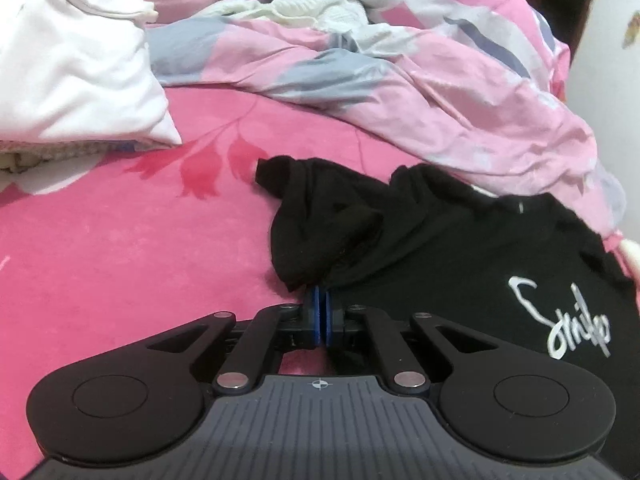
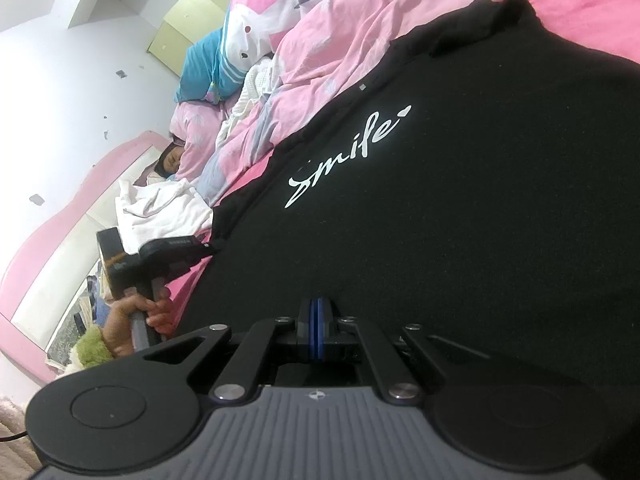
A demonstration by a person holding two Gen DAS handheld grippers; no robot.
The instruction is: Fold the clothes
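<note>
Pink sheet [image 1: 120, 248] bare at left, free room there. White pillow [image 1: 72, 60] far left, well clear. Left gripper [image 1: 320, 300] closed tight, pinching bunched sleeve edge of black shirt [image 1: 440, 248]. Shirt lies on sheet at right, white script showing, its far edge touching crumpled pink quilt [image 1: 400, 80] that crowds behind. Right gripper [image 2: 318, 312] closed over shirt; grip on cloth can't tell. Hand [image 2: 160, 312] holds left gripper's handle. White wall [image 2: 60, 80] beyond.

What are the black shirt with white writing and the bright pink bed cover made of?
The black shirt with white writing looks like soft, matte knit cotton: it bunches into limp folds. The lettering looks like smooth print. The bright pink bed cover looks like fuzzy fleece or plush, judging by its velvety nap, though that is uncertain.
</note>
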